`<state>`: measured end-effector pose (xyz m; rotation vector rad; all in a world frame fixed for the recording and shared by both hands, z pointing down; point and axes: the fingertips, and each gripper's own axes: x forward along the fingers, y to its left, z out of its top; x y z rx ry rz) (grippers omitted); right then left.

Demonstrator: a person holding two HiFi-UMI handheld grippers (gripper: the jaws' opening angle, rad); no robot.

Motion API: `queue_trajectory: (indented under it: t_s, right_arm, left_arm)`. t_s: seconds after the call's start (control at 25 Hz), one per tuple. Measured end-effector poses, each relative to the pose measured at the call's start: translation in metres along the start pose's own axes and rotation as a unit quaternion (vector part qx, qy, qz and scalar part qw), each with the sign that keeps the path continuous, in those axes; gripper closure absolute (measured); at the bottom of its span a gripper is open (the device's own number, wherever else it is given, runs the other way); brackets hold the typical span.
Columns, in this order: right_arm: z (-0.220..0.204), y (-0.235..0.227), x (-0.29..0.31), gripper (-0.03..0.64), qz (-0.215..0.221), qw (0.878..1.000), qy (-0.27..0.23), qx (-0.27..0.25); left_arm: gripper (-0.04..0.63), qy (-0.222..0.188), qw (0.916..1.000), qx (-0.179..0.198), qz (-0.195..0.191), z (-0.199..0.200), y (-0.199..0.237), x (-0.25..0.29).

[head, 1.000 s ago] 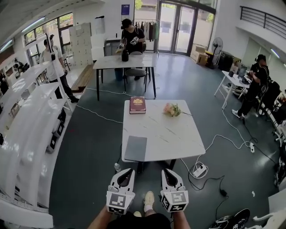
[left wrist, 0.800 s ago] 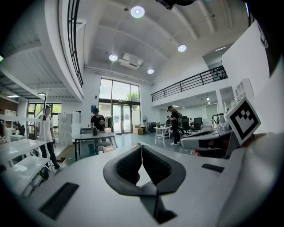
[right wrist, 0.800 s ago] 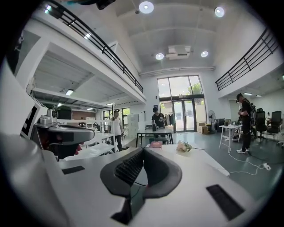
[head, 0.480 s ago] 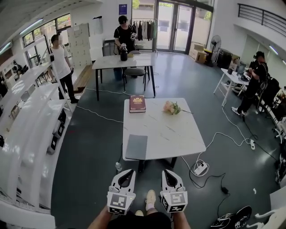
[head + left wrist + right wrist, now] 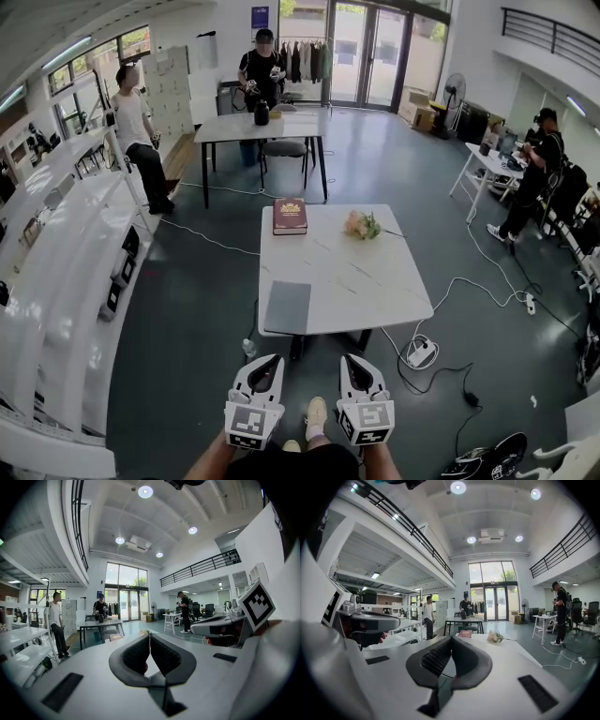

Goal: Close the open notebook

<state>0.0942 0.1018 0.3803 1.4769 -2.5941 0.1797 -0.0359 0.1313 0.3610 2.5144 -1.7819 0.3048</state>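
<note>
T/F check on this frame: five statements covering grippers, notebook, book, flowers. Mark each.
1. The left gripper and right gripper are both shut, with nothing between the jaws. True.
2. The red book lies at the near edge of the table. False: it lies at the far left end.
3. The gray notebook lies flat at the table's near left corner. True.
4. The flowers rest on top of the red book. False: they lie on the table to its right, apart from it.
5. The left gripper touches the gray notebook. False: both grippers are held short of the table.
</note>
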Motion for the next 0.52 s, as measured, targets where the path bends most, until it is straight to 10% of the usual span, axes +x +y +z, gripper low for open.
queue_trajectory:
  t_s: [0.52]
  right_arm:
    - [-0.003,-0.002,0.01,0.6,0.004,1.0,0.001,0.003]
  left_arm:
    - [0.571,0.005,1.0,-0.003,0.001,-0.007,0.006,0.01]
